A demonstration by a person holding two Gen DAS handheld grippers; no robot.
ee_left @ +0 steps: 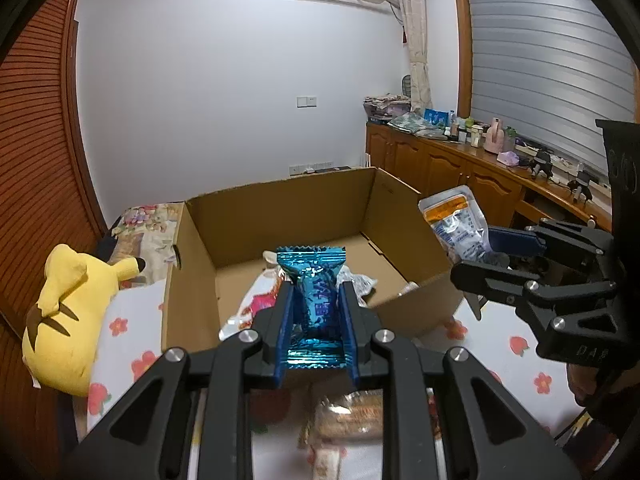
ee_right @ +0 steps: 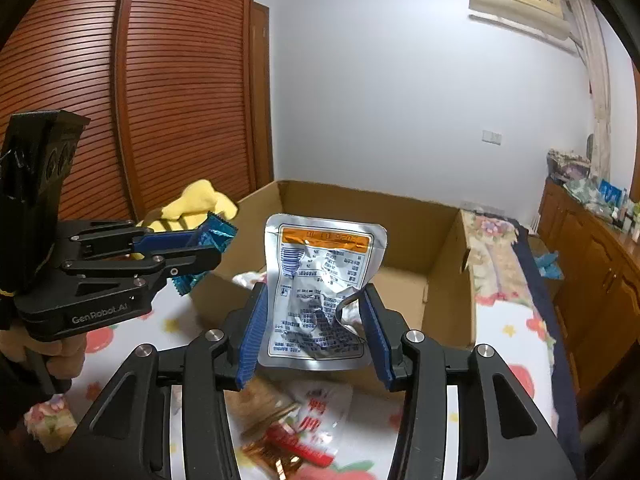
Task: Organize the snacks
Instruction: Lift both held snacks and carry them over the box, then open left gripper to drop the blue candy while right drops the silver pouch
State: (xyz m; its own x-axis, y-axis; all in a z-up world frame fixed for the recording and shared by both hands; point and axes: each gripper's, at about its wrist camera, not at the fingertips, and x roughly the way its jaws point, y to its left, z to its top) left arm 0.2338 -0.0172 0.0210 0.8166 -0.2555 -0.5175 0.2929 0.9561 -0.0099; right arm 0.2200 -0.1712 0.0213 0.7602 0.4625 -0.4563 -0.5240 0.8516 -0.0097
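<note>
My left gripper point(ee_left: 316, 292) is shut on a shiny blue snack wrapper point(ee_left: 316, 300), held above the near wall of an open cardboard box point(ee_left: 280, 208). My right gripper point(ee_right: 314, 292) is shut on a crumpled silver pouch with an orange band point(ee_right: 320, 280), also over the box point(ee_right: 400, 280). In the left wrist view the right gripper point(ee_left: 476, 254) with its pouch point(ee_left: 456, 220) hangs at the box's right wall. The right wrist view shows the left gripper point(ee_right: 216, 246) with the blue wrapper point(ee_right: 216, 234) at the left. A few packets point(ee_left: 360, 284) lie inside the box.
Loose snack packets point(ee_right: 296, 428) lie on the flowered bedsheet point(ee_left: 508, 360) below the grippers. A yellow plush toy point(ee_left: 68, 312) rests left of the box. Wooden cabinets point(ee_left: 452, 172) with clutter run along the right; a slatted wooden wardrobe point(ee_right: 180, 80) stands at the left.
</note>
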